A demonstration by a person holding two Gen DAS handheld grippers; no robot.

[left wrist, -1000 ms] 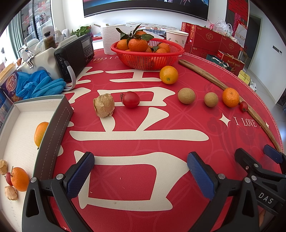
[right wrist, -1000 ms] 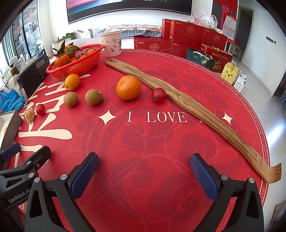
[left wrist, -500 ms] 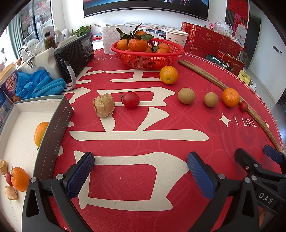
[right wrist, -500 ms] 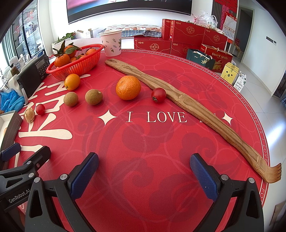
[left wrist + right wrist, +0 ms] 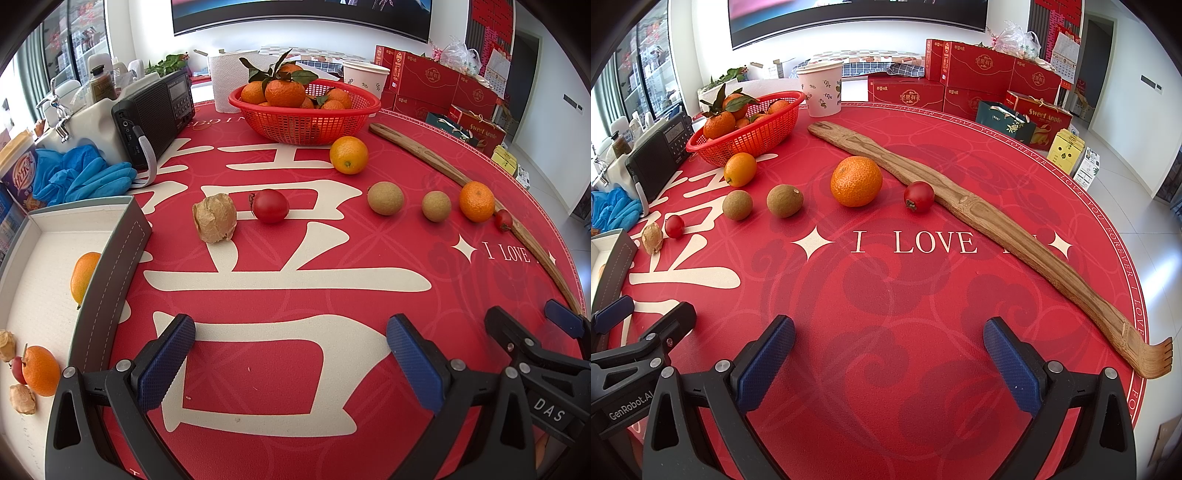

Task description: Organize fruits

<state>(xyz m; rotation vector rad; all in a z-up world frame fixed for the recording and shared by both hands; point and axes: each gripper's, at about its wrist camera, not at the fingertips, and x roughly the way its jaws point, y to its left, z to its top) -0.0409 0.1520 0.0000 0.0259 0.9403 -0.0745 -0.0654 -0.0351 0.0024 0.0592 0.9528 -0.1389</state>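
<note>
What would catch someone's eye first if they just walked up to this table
Probably the red basket heaped with leafy mandarins at the far side of the round red table mat. Next, the loose row of fruit across the middle, with a big mandarin beside a long wooden back scratcher. Both the left gripper and right gripper hover open and empty.

Left gripper (image 5: 290, 363) jaws spread wide, empty; right gripper (image 5: 888, 363) same, at its 3 o'clock, level.
</note>
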